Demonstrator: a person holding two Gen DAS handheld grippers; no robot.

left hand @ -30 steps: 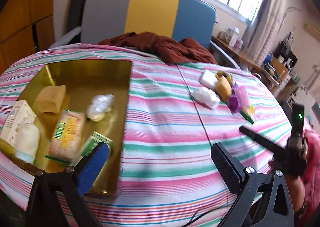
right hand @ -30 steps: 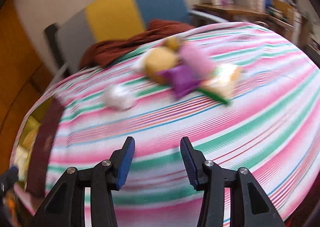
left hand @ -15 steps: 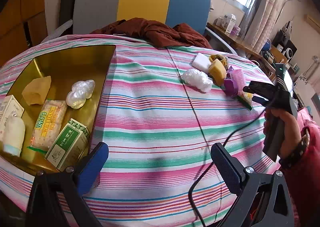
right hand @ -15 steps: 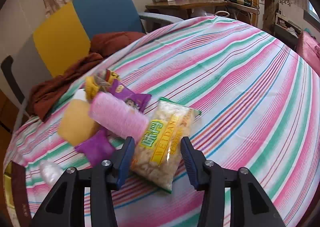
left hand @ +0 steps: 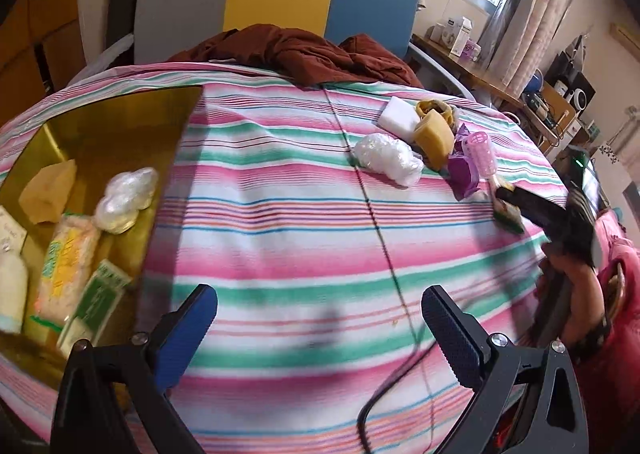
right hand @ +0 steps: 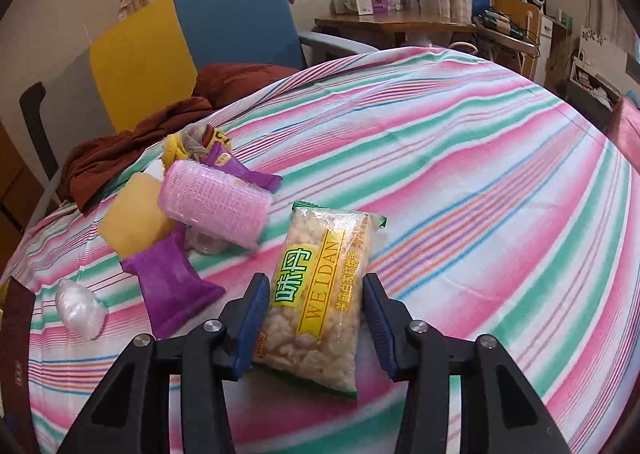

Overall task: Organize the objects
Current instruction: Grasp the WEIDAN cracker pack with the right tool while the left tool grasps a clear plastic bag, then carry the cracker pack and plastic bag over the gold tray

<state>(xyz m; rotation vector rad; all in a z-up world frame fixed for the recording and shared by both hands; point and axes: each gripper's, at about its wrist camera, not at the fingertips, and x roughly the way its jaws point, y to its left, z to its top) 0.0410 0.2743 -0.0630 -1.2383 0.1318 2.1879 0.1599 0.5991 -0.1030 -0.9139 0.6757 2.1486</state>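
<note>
Holding snack packets, gold tray [left hand: 120, 114]

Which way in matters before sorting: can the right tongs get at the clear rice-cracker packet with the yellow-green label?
Probably yes: the right tongs already straddle the clear rice-cracker packet, fingers open beside it. The pink ribbed roller lies clear, to the left.

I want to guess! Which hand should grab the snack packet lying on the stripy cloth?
Right. The right gripper already straddles the clear rice-cracker packet with the yellow label, while the left gripper hovers wide open over bare striped tablecloth.
</note>
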